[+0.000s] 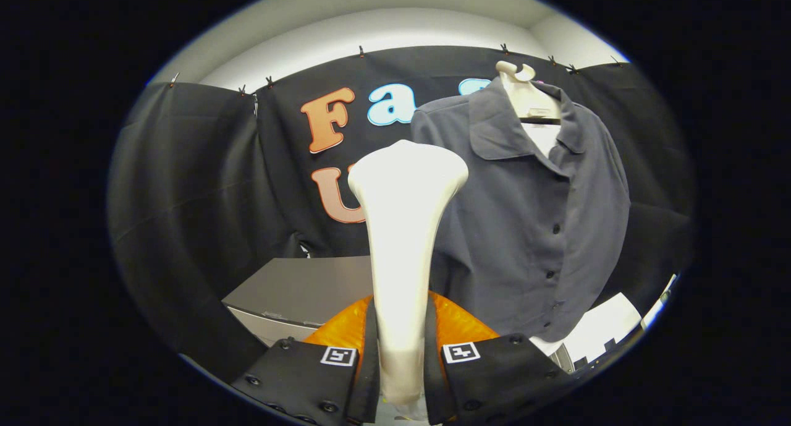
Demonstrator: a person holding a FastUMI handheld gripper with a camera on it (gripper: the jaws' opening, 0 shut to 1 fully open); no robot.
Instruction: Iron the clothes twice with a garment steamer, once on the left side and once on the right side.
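1. Gripper [401,358] sat at the bottom centre of the frame, its two fingers pressed on either side of the steamer's handle, pinching it.
2. Black cloth wall [198,185] filled the background from the left of the frame across to the right, clipped along its top edge under a pale ceiling.
3. Shirt [525,228], dark grey with a collar and a row of buttons, hung in the right half of the frame on a pale hanger [525,95] at the upper right; it was beyond the fingers and to their right.
4. Steamer [405,228], cream-white, rose upright from between the fingers to the centre of the frame, its wide head flaring at the top and overlapping the shirt's left edge; whether it touched the cloth could not be told.
5. Grey box [296,290] lay at the lower left of centre, behind the left finger.
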